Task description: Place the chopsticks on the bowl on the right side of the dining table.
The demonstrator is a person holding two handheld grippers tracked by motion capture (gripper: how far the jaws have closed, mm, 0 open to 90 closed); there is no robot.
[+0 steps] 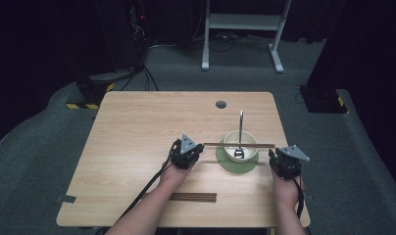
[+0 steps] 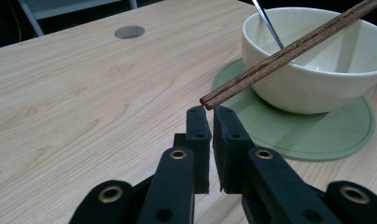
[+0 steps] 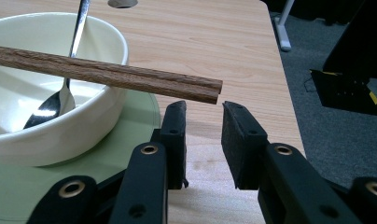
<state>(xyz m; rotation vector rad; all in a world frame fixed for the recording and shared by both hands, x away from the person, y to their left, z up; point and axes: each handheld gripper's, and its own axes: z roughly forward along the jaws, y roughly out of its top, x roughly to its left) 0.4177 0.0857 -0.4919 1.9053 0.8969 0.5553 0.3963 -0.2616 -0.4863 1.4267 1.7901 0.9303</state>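
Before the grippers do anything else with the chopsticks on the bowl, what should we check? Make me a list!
1. Chopsticks lie across the bowl's rim: ok.
2. Left gripper is shut with nothing between its jaws, its tips just below the chopstick ends: ok.
3. Right gripper is open, not touching the chopsticks' other end: ok.
4. Bowl sits on the green mat: ok.
5. Spoon rests inside the bowl, handle leaning on the rim: ok.
6. Whether the chopsticks would roll off if nudged: cannot tell.
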